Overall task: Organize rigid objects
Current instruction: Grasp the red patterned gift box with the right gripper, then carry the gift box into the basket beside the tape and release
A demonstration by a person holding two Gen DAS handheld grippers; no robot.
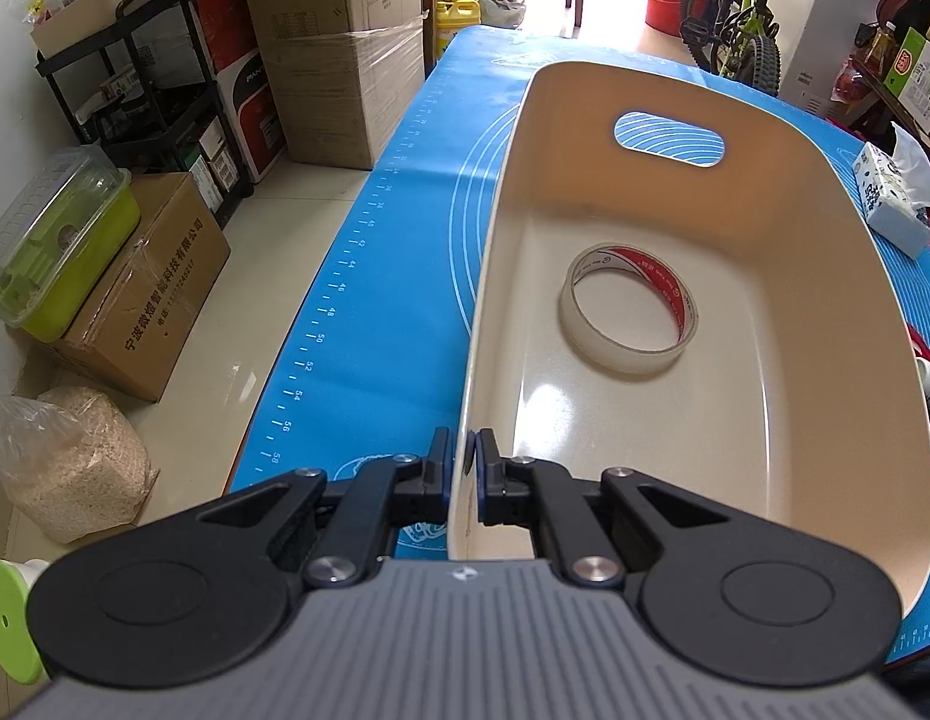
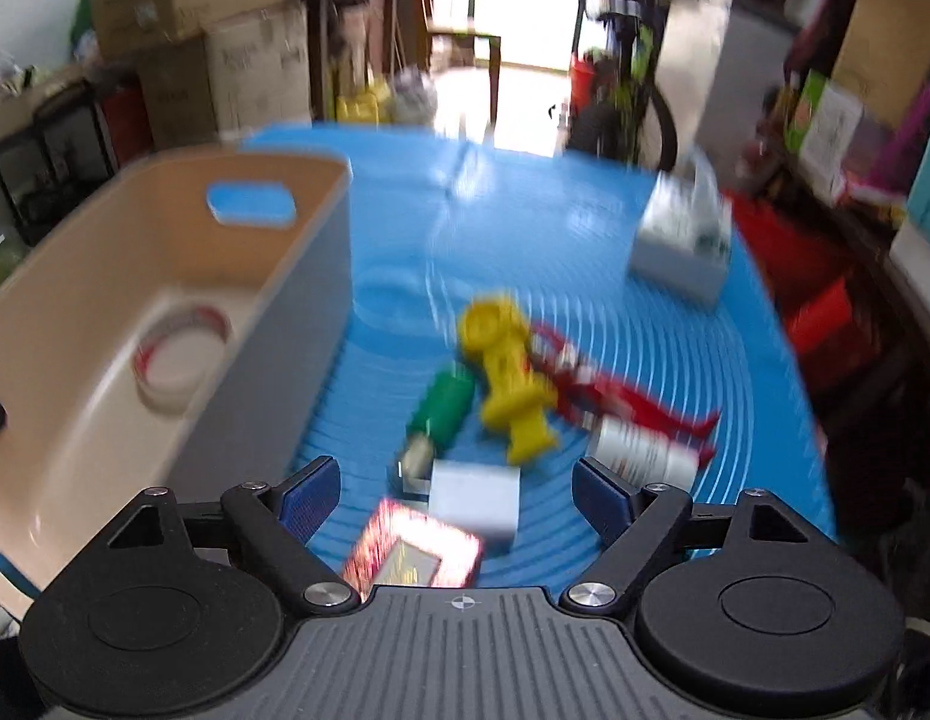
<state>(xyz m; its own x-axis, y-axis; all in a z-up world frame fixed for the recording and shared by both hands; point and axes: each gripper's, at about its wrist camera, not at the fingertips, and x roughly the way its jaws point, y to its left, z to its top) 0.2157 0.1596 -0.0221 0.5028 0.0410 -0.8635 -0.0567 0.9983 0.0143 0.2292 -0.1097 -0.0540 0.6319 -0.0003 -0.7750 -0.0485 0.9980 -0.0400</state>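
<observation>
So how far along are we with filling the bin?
Done: one roll of clear tape lies in the cream plastic bin. In hand: the left gripper is shut on the bin's rim; the right gripper is open and empty. Left on the blue mat: yellow plastic toy, green-handled tool, red pliers, white box, red patterned box.

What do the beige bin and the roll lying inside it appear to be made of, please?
Bin: probably moulded plastic, smooth and semi-glossy; its floor mirrors the window light and the handle slot is cleanly cut.
Tape roll: translucent adhesive film, seemingly on a printed cardboard core; red lettering shows on the inner ring.
</observation>
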